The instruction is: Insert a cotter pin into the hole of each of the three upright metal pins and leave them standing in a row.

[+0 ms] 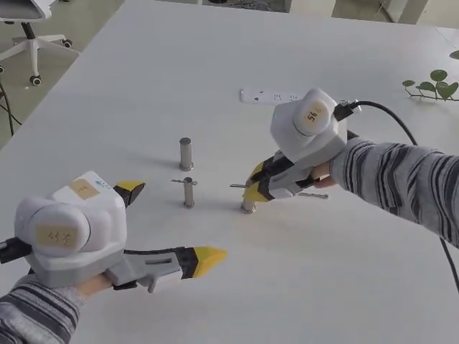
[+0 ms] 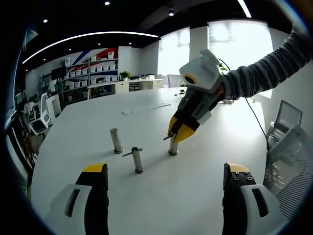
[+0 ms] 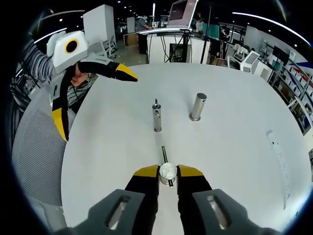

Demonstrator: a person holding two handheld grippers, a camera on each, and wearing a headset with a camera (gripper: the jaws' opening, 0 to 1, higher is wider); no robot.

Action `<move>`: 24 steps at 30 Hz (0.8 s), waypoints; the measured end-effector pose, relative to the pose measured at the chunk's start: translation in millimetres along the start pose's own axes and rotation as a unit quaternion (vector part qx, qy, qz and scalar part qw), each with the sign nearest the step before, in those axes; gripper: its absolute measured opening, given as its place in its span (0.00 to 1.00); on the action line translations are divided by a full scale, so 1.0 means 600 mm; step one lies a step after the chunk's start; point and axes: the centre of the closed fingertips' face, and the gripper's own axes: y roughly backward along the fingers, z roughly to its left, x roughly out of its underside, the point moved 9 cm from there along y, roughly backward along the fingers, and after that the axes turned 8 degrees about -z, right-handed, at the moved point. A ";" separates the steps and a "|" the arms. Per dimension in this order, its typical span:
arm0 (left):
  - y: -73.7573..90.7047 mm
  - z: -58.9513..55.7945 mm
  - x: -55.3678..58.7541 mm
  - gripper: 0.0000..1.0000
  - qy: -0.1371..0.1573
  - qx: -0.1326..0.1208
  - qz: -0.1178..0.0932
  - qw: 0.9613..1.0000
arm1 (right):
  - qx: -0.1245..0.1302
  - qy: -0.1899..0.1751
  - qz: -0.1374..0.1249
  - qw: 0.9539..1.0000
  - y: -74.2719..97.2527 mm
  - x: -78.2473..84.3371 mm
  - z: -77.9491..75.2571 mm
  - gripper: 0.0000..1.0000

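Right gripper (image 1: 252, 188) clamped on top of near metal pin (image 1: 248, 207), upright; cotter pin (image 3: 164, 152) horizontal through it. Middle metal pin (image 1: 188, 193) upright, second cotter pin (image 1: 179, 181) crosswise. Far metal pin (image 1: 186, 153) upright, bare. Left gripper (image 2: 166, 169) wide open, empty.

Open-plan office/lab: white worktable (image 1: 215, 72), 1 swivel chair (image 1: 21, 8), monitor (image 3: 182, 12) (parts-bin shelving (image 2: 95, 68) behind).

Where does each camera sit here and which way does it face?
Head view: on the headset, looking down at table, three pins, left gripper, right gripper, striped sleeves.
Left gripper view: on the left gripper, facing the pins and right gripper; own jaws wide apart.
Right gripper view: on the right gripper, over the nearest pin; own jaws flank it.
Shared: all three pins.
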 end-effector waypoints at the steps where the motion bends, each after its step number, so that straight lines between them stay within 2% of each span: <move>1: 0.000 0.000 0.000 0.97 0.001 0.000 0.000 1.000 | -0.001 -0.002 -0.001 1.000 0.000 0.001 -0.003 0.08; 3: 0.000 0.000 0.000 0.97 0.001 0.000 0.000 1.000 | -0.001 -0.009 -0.002 1.000 0.000 0.003 -0.006 0.08; 9: -0.001 -0.004 0.000 0.97 0.002 0.004 0.004 1.000 | -0.011 0.003 -0.001 1.000 -0.001 0.001 -0.006 0.09; 19: -0.002 -0.002 0.001 0.97 0.001 0.001 0.004 1.000 | -0.003 -0.003 0.001 1.000 -0.002 0.000 -0.004 0.09; 21: -0.001 -0.002 0.000 0.97 0.002 0.001 0.004 1.000 | -0.003 -0.007 0.002 1.000 -0.003 0.002 -0.004 0.12; 24: 0.001 -0.002 0.000 0.98 0.002 0.000 0.005 1.000 | -0.001 -0.033 -0.015 0.999 0.000 0.003 -0.001 0.23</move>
